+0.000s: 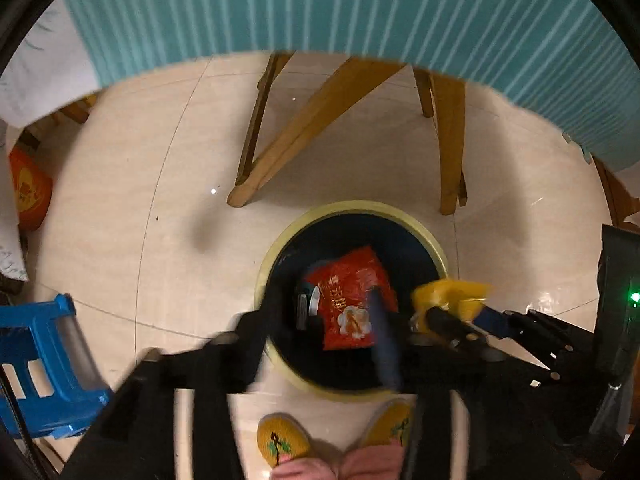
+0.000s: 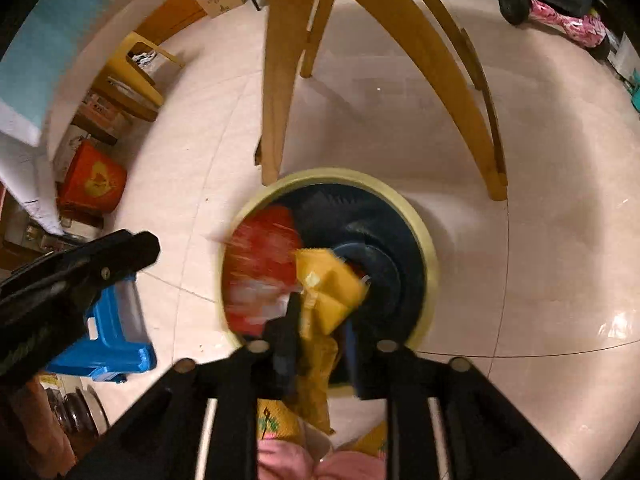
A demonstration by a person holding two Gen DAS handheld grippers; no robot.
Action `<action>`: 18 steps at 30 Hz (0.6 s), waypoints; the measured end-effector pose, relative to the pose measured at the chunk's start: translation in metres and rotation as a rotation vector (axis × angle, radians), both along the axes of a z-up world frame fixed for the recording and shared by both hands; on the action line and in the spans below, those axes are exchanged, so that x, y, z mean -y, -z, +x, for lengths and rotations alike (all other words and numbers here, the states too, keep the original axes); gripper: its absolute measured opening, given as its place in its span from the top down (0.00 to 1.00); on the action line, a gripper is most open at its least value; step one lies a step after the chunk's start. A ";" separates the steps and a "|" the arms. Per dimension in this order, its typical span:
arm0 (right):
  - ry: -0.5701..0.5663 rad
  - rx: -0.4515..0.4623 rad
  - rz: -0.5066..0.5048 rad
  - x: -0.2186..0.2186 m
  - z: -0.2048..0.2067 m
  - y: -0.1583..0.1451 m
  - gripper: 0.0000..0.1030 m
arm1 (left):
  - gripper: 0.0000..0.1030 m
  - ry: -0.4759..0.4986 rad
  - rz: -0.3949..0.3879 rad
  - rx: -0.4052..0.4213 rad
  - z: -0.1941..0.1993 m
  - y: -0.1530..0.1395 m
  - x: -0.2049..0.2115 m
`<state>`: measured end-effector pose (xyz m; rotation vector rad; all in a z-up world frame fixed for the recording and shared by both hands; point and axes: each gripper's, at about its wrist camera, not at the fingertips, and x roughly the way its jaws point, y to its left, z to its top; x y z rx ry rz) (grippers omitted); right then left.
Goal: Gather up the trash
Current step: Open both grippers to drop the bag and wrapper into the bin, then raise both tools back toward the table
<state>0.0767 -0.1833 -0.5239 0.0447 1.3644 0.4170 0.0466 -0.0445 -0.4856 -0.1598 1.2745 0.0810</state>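
**Two wrappers at the bin, one still held**

Off to the left of the left hand-held gripper (image 1: pixel 320 320) a blue stool (image 1: pixel 48 364) stands on the floor (image 1: pixel 160 160). This hand-held gripper hangs above the bin (image 1: pixel 436 248), its fingers spread wide with nothing between them. Straight ahead of it, inside the bin's dark liner, lies a red wrapper (image 1: pixel 352 300); whether it has settled or is dropping I cannot tell, as it is smeared in the right wrist view. A grey and white scrap just left of the red wrapper is too dim to name.

To the right, the right hand-held gripper (image 2: pixel 320 340) is over the near rim of the bin and pinches a yellow wrapper (image 2: pixel 328 288), which bunches up ahead of the fingertips and trails down behind them. The left wrist view shows the same wrapper poking out past the other tool's tip, above the bin's right edge.

My judgement: one piece is in, the yellow one is placed for release but not yet let go. Whether more trash waits elsewhere is not shown; the surface under the teal cloth (image 1: pixel 360 4) is out of sight. Wooden legs (image 1: pixel 304 128) stand beyond the bin. Slippers (image 1: pixel 280 440) show near the bottom edge, partly cut off.
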 end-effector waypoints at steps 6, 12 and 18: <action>0.040 0.025 -0.011 0.000 0.000 0.010 0.41 | 0.21 -0.017 0.017 -0.027 -0.002 0.010 -0.003; 0.076 0.026 -0.019 0.008 -0.006 -0.001 0.41 | 0.17 0.004 0.044 -0.002 -0.007 -0.009 -0.005; 0.114 0.011 -0.024 0.013 -0.016 -0.029 0.41 | 0.13 0.009 0.031 -0.022 -0.015 -0.047 -0.005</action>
